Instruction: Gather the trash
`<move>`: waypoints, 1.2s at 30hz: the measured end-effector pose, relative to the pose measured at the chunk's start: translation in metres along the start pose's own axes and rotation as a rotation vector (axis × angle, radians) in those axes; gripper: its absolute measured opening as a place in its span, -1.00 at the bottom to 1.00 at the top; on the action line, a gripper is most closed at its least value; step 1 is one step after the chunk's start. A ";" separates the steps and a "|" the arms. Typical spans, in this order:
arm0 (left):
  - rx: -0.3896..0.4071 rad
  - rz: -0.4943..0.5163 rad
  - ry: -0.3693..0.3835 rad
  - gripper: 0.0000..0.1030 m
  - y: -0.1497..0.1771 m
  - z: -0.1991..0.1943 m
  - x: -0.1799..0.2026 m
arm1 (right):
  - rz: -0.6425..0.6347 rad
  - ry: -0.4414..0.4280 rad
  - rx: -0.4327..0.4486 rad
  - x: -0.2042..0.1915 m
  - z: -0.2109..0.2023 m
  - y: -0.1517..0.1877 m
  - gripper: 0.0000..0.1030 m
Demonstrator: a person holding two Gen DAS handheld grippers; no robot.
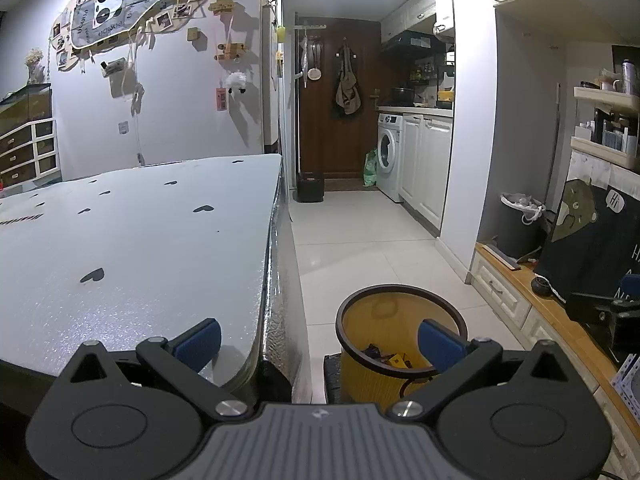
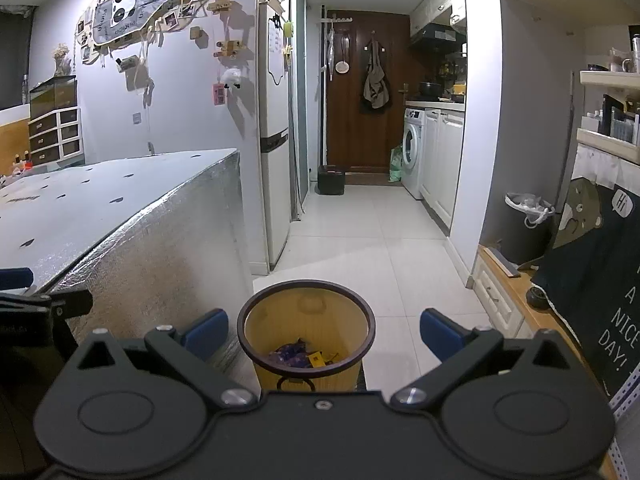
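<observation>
Two grippers hang with their blue-padded fingers spread wide apart and nothing between them. The right gripper (image 2: 323,334) sits directly above the yellow wastebasket (image 2: 306,332), whose dark rim falls between its two fingers in the right wrist view; wrappers (image 2: 298,354), purple and yellow, lie at the bottom of the basket. The left gripper (image 1: 320,340) straddles the table corner: its left fingertip shows over the silver tabletop, its right one over the near side of the same wastebasket (image 1: 384,320), which stands on the white tiled floor (image 1: 360,240) just beside the table's foil-covered side. The table (image 1: 140,240), dotted with small black hearts, stretches away to the left. Further off on the right, a dark bin lined with a white bag (image 2: 524,224) stands on a wooden ledge near a black cloth printed with a bear. At the far end of the corridor are a washing machine (image 2: 412,152) and a brown door (image 2: 360,92).
</observation>
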State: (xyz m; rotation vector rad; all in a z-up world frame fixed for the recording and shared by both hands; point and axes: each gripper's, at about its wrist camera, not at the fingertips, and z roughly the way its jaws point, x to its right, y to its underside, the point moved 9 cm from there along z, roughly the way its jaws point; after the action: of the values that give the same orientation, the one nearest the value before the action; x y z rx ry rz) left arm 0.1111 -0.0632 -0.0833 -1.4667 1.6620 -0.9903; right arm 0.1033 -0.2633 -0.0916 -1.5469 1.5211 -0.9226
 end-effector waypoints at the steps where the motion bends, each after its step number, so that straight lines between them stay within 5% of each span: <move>1: 0.000 0.000 0.000 1.00 0.000 0.000 0.000 | 0.001 0.000 0.000 0.000 0.000 0.000 1.00; 36: 0.002 -0.001 -0.001 1.00 0.000 0.000 -0.001 | -0.006 -0.017 0.001 -0.001 -0.006 -0.002 1.00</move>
State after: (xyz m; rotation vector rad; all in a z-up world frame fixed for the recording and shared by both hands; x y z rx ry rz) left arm 0.1109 -0.0622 -0.0829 -1.4666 1.6593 -0.9917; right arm 0.0985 -0.2625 -0.0867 -1.5554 1.5047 -0.9114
